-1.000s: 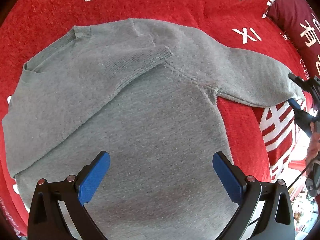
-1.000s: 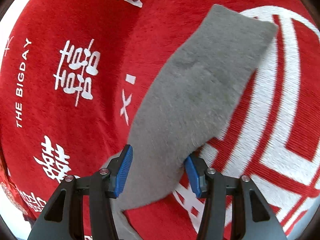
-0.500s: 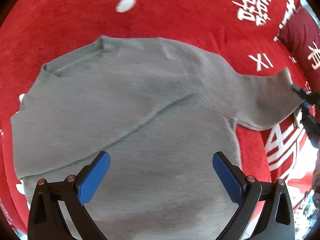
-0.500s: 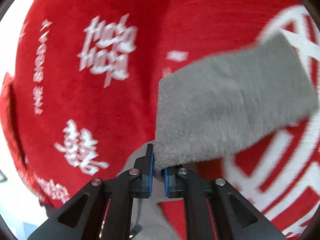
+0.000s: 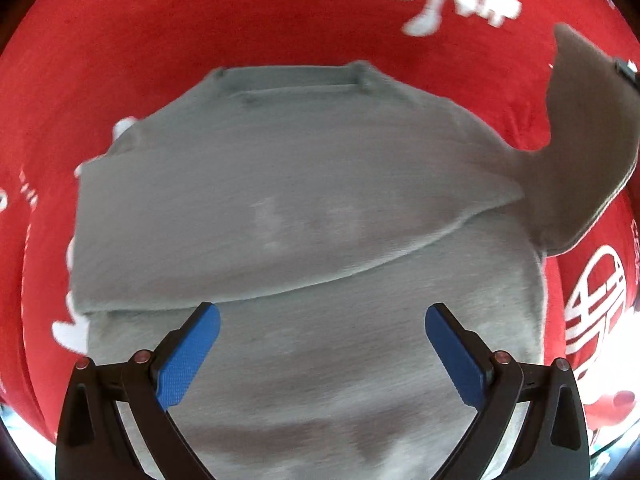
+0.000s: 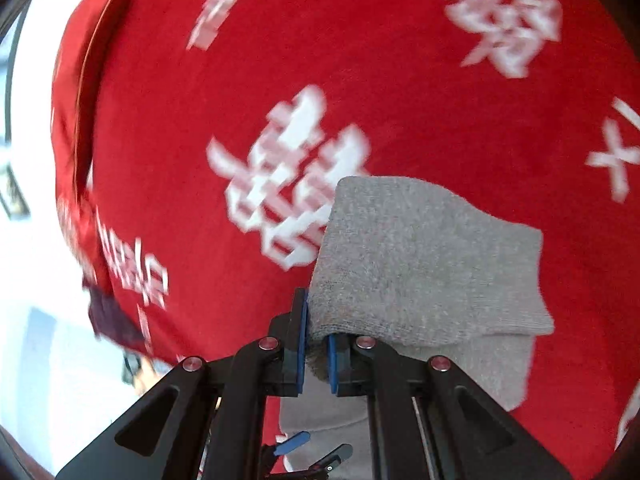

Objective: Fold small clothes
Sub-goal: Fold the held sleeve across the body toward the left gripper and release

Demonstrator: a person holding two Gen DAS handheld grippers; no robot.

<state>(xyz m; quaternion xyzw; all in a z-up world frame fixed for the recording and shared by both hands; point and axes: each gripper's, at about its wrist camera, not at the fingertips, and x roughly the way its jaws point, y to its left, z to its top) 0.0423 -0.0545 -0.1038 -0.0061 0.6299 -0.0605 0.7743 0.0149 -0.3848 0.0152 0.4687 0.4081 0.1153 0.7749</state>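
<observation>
Sleeve (image 6: 420, 256) pinched in right hand-held gripper (image 6: 316, 356) (lifted)

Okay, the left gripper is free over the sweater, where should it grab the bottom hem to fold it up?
Probably the grey sweater's near hem, hidden below the open left gripper. Come down from above, near a corner: the body lies flat on the red blanket, so only edges give a bite.

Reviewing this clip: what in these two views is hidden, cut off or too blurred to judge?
- Left wrist view: the sweater hem is cut off by the bottom edge and the left gripper.
- Left wrist view: the right gripper is cropped at the frame edge; its jaws are unreadable there.
- Right wrist view: the right sleeve trails below the gripper body, hiding the rest.
- Right wrist view: print on the red blanket is motion-blurred.
</observation>
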